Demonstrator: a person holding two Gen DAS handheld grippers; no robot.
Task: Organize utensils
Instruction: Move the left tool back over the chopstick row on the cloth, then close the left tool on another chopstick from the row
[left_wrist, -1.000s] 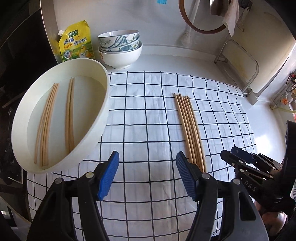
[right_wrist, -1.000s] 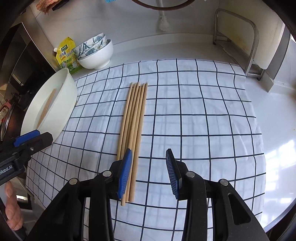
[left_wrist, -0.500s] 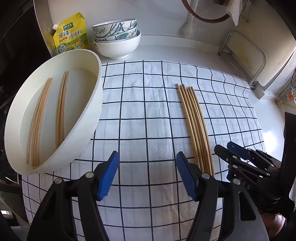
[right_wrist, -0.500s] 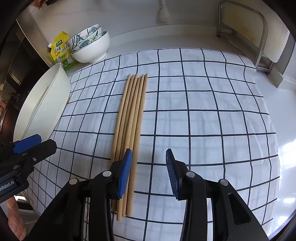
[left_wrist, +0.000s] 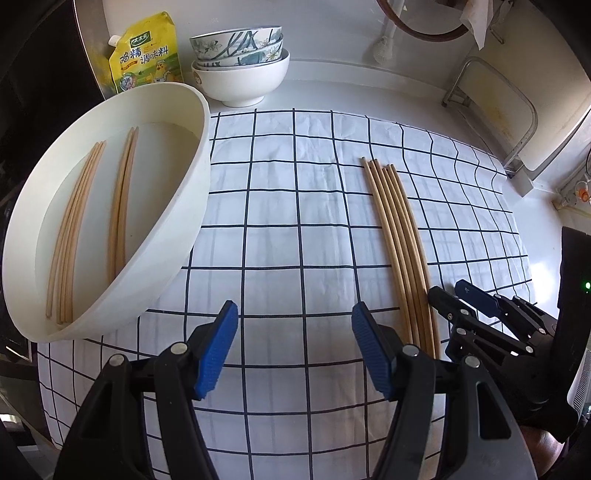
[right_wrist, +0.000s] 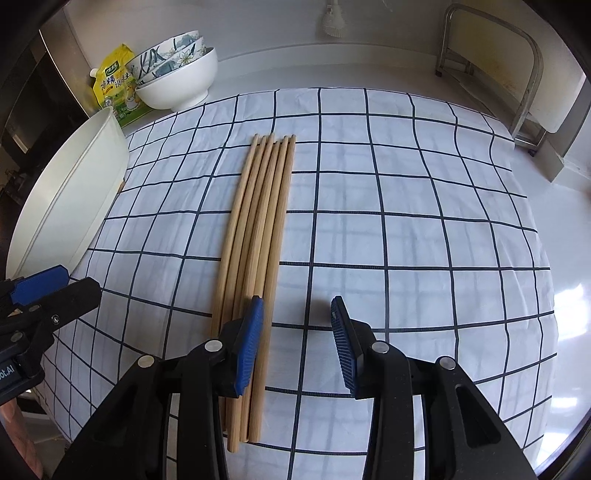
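Note:
Several wooden chopsticks (left_wrist: 397, 236) (right_wrist: 258, 236) lie side by side on a white checked cloth (left_wrist: 295, 221) (right_wrist: 406, 221). More chopsticks (left_wrist: 92, 221) rest inside a white oval basin (left_wrist: 199, 184) (right_wrist: 66, 206) at the left. My left gripper (left_wrist: 293, 325) hangs open over bare cloth between the basin and the loose chopsticks. My right gripper (right_wrist: 297, 317) is open just right of the chopsticks' near ends, its left pad above them. It shows in the left wrist view as well, the right gripper (left_wrist: 458, 295) at the chopsticks' near ends.
Stacked bowls (left_wrist: 240, 62) (right_wrist: 177, 74) and a yellow seasoning pouch (left_wrist: 147, 55) (right_wrist: 114, 85) stand at the back left. A metal rack (left_wrist: 491, 107) (right_wrist: 491, 66) stands at the back right. White counter (right_wrist: 554, 221) borders the cloth on the right.
Both grippers have sunk closer to the cloth, so the chopsticks and basin look larger. The jaws of both kept their width.

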